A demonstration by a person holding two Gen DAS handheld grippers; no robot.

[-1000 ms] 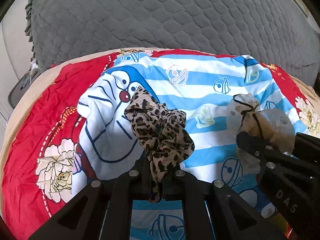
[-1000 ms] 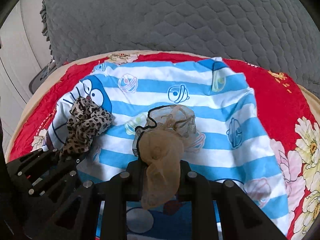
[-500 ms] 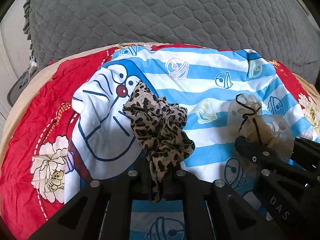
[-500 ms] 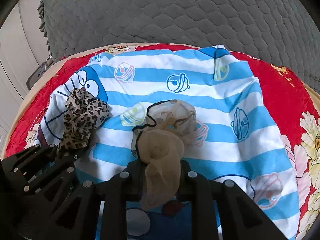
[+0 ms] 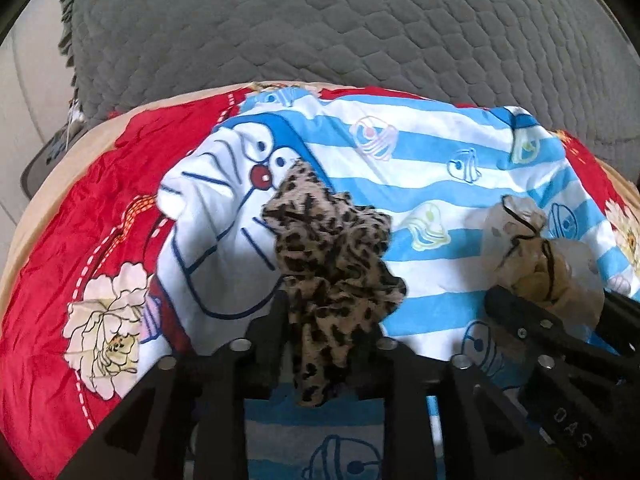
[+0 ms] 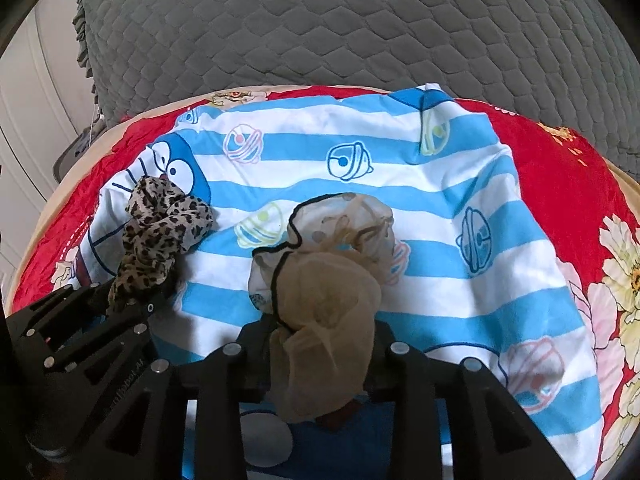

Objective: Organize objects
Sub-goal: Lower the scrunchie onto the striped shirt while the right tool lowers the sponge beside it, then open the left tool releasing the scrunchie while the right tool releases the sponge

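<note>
A leopard-print cloth [image 5: 332, 248] lies bunched on a blue-and-white striped cartoon sheet [image 5: 440, 184]. Its lower end hangs between the fingers of my left gripper [image 5: 326, 312], whose jaws are opening and stand apart around it. To its right is a sheer beige cloth with black trim [image 6: 324, 280]. It sits bunched between the fingers of my right gripper [image 6: 320, 328], whose jaws are also opening, and it fills the gap. Each view also shows the other side's cloth: the beige cloth [image 5: 528, 248] and the leopard cloth [image 6: 164, 224].
The striped sheet [image 6: 440, 200] is spread over a red flowered blanket [image 5: 80, 260]. A grey quilted cushion [image 6: 320, 20] rises behind it. At the far left is a pale wall and a small grey object [image 5: 44, 160].
Both grippers' fingers have spread apart around their cloths since the earlier frames. The cloths stay in place on the sheet, and neither hand has shifted much.
</note>
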